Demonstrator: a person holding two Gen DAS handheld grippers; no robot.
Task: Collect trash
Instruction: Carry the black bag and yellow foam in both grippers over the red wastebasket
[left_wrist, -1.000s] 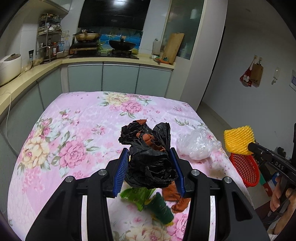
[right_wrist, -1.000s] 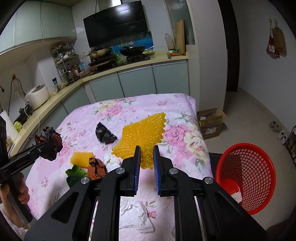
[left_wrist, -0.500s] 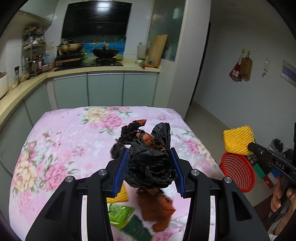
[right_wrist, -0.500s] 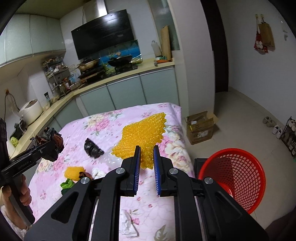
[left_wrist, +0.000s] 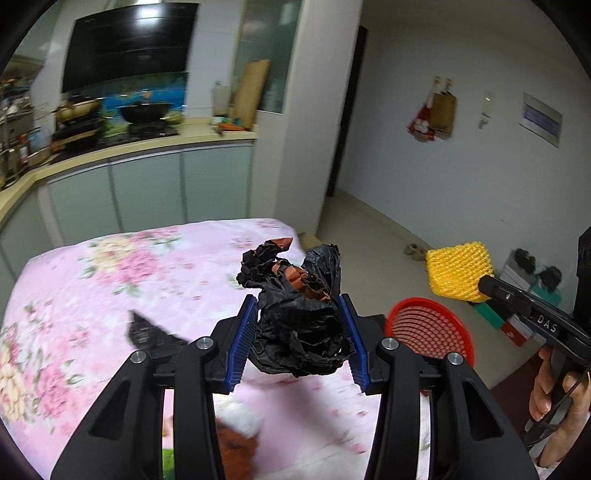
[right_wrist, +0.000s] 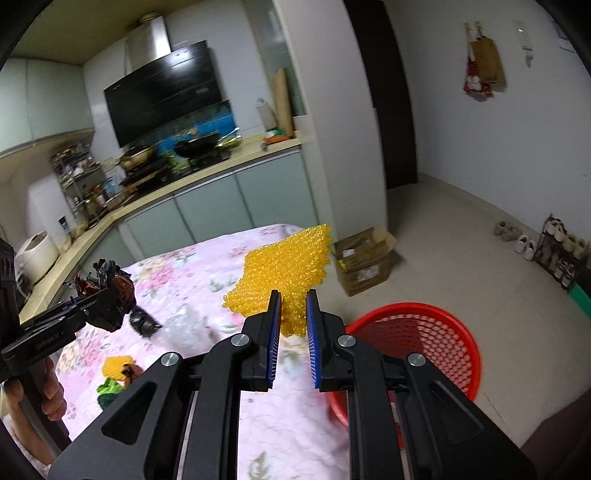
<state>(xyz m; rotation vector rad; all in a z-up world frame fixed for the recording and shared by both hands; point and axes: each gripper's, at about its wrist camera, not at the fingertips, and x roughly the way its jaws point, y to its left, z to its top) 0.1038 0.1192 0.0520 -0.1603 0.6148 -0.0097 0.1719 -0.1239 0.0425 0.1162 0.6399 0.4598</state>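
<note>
Two grippers: left gripper (left_wrist: 301, 334) clamps one black wad (left_wrist: 299, 321); right gripper (right_wrist: 292, 328) pinches one yellow net (right_wrist: 284, 273). Both are above one floral table (left_wrist: 110, 280), beside one red basket (right_wrist: 417, 339). Table scraps are blurred.

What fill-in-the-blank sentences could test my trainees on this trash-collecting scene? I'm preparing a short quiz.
1. The left gripper is shut on a crumpled ____ bag.
2. The right gripper is shut on a piece of ____ foam netting.
3. On the floor beside the table stands a ____ mesh basket.

Missing words: black; yellow; red
</note>
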